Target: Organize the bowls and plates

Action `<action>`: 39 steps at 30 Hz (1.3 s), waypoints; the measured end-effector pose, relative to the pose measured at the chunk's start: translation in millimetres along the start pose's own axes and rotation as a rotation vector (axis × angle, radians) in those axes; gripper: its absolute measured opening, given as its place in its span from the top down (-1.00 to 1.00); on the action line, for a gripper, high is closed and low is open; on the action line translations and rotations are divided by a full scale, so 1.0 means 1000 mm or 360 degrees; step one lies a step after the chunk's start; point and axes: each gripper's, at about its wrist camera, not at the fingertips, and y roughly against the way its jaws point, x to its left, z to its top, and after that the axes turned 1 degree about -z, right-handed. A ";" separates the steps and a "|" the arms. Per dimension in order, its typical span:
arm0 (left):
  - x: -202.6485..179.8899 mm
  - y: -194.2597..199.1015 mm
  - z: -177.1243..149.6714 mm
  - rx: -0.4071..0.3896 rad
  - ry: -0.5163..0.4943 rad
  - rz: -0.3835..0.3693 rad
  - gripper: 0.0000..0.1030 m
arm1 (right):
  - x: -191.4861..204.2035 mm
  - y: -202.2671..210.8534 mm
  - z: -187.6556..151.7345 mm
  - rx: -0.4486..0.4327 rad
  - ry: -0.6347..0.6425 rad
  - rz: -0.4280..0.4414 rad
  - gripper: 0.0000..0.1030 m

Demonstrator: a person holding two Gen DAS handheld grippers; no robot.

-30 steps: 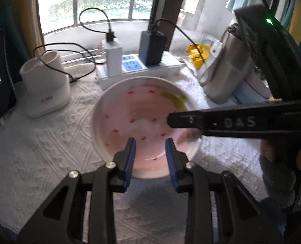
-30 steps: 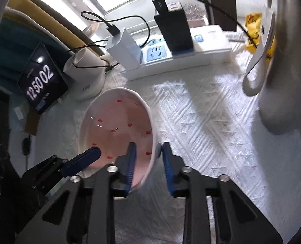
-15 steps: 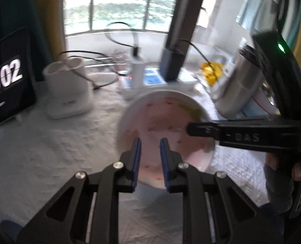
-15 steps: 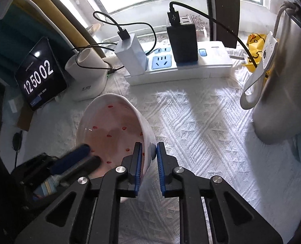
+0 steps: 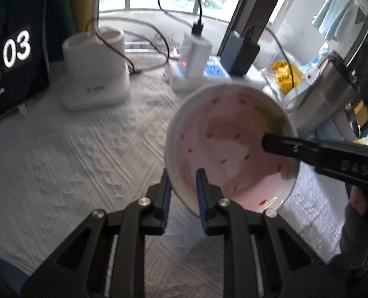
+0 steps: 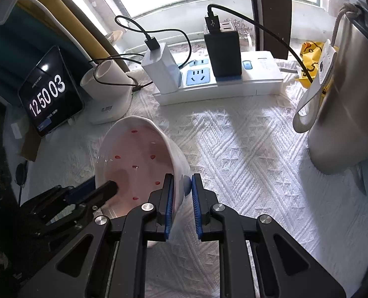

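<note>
Pink-speckled bowl [image 6: 136,164] — rim between both grippers' fingers [image 6: 169,198]

We hold a pink bowl [image 5: 229,146] by its rim from both sides.

Our left gripper [image 5: 183,193] pinches the bowl's near-left rim, one blue pad [image 5: 200,193] inside and the other outside the wall. The right gripper [image 5: 270,142] reaches in from the right, its black finger lying across the inside by the far-right rim. The bowl is tilted, white outside, pink within, dotted red, with a green patch near its far edge. Under it lies a white textured cloth [image 5: 79,164]. Behind stand a white dock [image 5: 94,77], a power strip [image 5: 208,74] with chargers plugged in, a clock screen [image 5: 10,62] at the left and a steel jug [image 5: 323,94] at the right. The view is slightly blurred.
</note>
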 end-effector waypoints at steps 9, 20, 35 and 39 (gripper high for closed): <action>-0.010 0.020 -0.002 -0.0129 -0.0017 -0.0045 0.61 | -0.003 0.005 -0.001 -0.0028 -0.0054 0.0003 0.71; -0.017 0.052 -0.002 -0.0255 -0.0062 -0.0065 0.61 | 0.004 0.032 -0.009 -0.0147 -0.0065 -0.0008 0.72; -0.027 0.109 -0.016 -0.0422 -0.0113 -0.0110 0.61 | 0.025 0.081 -0.027 -0.0267 -0.0069 0.0021 0.72; -0.028 0.119 -0.021 -0.0446 -0.0122 -0.0119 0.61 | 0.030 0.091 -0.035 -0.0287 -0.0070 0.0018 0.72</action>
